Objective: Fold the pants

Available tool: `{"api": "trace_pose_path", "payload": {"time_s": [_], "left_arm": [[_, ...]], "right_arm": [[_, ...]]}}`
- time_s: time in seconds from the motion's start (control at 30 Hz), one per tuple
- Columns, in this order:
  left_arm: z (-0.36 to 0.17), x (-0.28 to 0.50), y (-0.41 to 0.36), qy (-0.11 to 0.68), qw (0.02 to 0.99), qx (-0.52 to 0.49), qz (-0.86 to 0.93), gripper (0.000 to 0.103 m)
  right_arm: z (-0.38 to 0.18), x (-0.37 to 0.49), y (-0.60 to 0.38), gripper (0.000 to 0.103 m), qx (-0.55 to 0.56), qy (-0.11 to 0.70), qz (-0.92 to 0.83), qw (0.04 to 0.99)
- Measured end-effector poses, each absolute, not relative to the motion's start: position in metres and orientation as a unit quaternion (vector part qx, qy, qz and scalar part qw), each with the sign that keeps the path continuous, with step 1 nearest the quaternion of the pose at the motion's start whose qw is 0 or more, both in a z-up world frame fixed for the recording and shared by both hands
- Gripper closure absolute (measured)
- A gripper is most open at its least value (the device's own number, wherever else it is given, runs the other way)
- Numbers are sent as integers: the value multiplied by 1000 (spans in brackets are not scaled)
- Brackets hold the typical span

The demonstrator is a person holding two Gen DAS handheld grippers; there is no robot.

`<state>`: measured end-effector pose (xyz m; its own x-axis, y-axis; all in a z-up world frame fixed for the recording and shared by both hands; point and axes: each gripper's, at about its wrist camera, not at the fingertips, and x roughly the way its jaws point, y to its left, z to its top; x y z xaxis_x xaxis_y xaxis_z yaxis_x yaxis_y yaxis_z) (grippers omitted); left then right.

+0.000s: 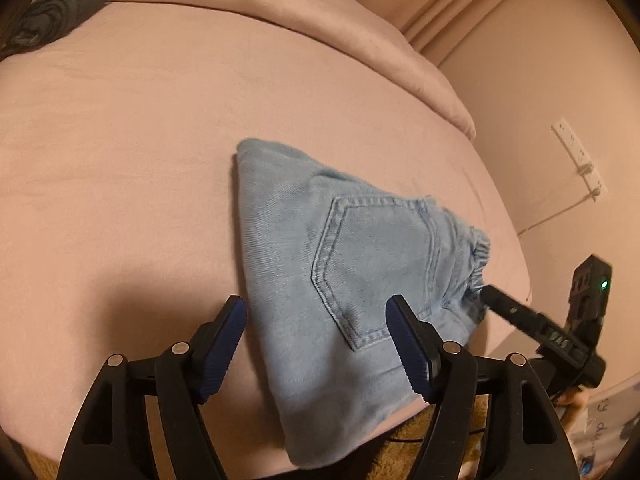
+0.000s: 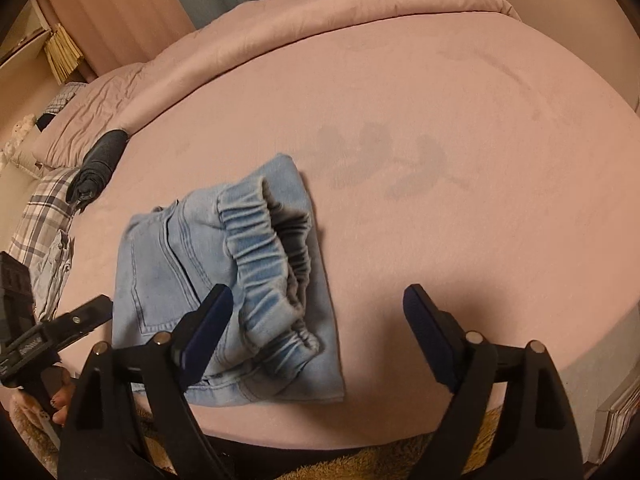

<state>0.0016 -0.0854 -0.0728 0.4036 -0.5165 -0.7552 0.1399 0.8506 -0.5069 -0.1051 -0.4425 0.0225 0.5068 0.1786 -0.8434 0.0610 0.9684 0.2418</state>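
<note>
1. The left gripper (image 1: 316, 344) gapes wide over the folded pants (image 1: 340, 280), gripping nothing.
2. The right gripper (image 2: 318, 316) is also wide open and empty, above the waistband end.
3. The pants lie near the front edge of the bed (image 2: 440, 120).
4. Only the left view shows a wall power strip (image 1: 580, 156); only the right shows plaid bedding (image 2: 44, 208).

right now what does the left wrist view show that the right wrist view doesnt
Only the left wrist view: a wall socket strip and the whole back pocket.

Only the right wrist view: the elastic waistband, a plaid cloth, and dark smudges on the sheet.

Both: the folded jeans on the pink bed, a dark rolled garment, and both grippers, left and right, open and holding nothing.
</note>
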Motion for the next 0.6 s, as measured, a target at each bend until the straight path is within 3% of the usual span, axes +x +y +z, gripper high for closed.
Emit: {"api": "trace_pose_path", "payload": {"time_s": [0.27,0.4,0.53,0.6], "left_arm": [[-99,14,-106,532,803,-168,-210,31],[-101,17,-107,535,799,-173,-213,33],[-99,13,-110,534,807,-164,-193,53],[-94,8,-114,537,811,-156,-171,66]], "right_arm": [[-18,-90,-438,12,172,543,112,814],[-24,-84,-426,9,143,537,133,821],[-29,-72,-414,18,163,533,152,816],[-26,-73,-405,31,146,535,138,821]]}}
